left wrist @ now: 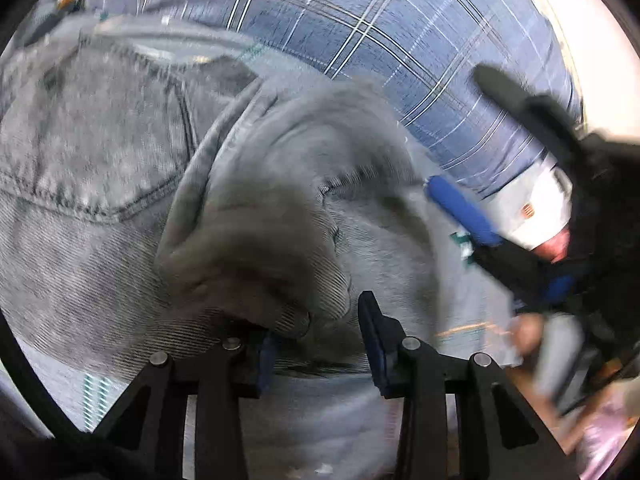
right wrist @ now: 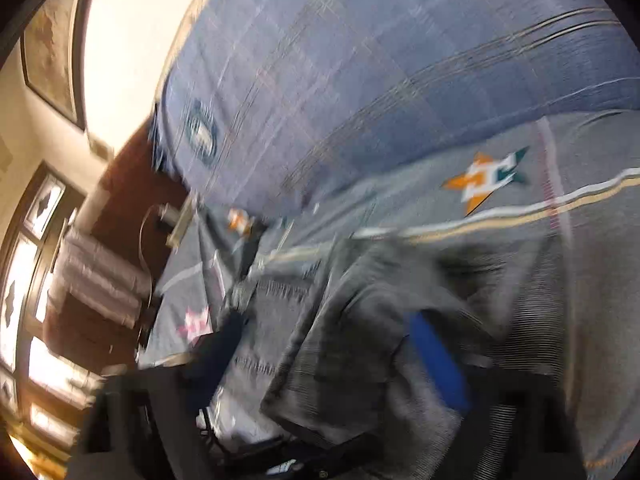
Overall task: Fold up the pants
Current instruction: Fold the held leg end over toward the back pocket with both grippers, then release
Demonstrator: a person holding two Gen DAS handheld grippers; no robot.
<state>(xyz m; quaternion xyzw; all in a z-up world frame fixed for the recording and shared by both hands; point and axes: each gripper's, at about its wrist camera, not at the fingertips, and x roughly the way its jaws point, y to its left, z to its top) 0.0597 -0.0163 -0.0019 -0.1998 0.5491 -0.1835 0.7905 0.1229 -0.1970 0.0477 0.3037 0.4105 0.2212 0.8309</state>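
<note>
Nearest us: our left tongs [left wrist: 320, 344] fill the bottom of the left wrist view, blue pads apart, a bunched fold of the grey jeans [left wrist: 92, 152] lying between and over them; whether they pinch the cloth we cannot tell.
Right tongs: our right tongs [right wrist: 360, 384] sit low in the right wrist view, badly blurred; a blue pad shows with denim draped across it, so we judge they grip the fabric, but we cannot tell for sure. They also appear at the right of the left wrist view, near the same fold.
Jeans: the grey jeans lie on the bed, on a grey blanket with a star emblem [right wrist: 486, 178], beyond which spreads a blue plaid cover [left wrist: 400, 32]. A back pocket [left wrist: 104, 148] lies flat at left, so the seat end rests on the bed.
Done so far: one part of the denim is lifted and humped over the rest, so we judge a fold is under way, not finished.
Left to do: we judge the raised layer has yet to be laid down flat and squared; any further fold is still ahead.
Doubt: motion blur hides the edges, so we cannot say which leg or end is raised.
</note>
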